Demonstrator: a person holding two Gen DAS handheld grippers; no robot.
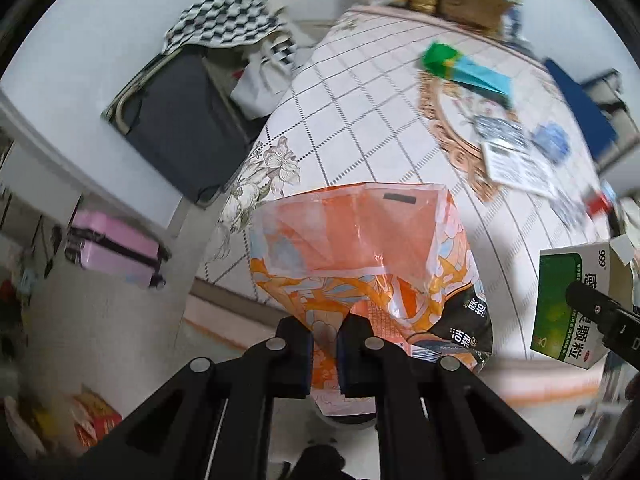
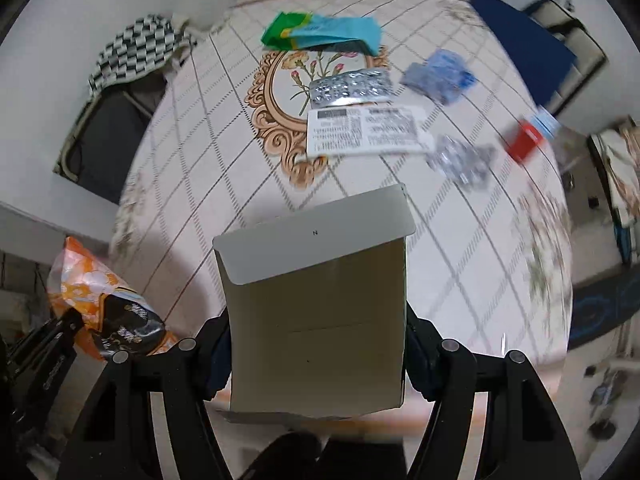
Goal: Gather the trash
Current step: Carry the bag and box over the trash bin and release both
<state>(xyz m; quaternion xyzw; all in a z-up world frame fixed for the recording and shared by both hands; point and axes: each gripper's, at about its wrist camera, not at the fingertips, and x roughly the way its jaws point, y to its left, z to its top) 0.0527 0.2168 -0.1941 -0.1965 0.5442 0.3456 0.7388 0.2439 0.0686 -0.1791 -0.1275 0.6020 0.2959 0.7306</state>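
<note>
While the left gripper (image 1: 324, 344) pinches the orange snack bag (image 1: 360, 264) upright and open-mouthed, the right gripper (image 2: 316, 344), clamped on the medicine box (image 2: 316, 312), sits just right of that bag.

The left gripper (image 1: 324, 354) is raised above the near edge of the table (image 1: 360, 120), its two fingers drawn close together and pinching the lower end of a bag (image 1: 360, 260). The right gripper (image 2: 318, 344) is also above the table's near edge, its fingers set wide and pressed against both sides of a box (image 2: 316, 320). In the left wrist view, the right gripper's fingertip (image 1: 592, 300) lies across the box's face, off to the right.
</note>
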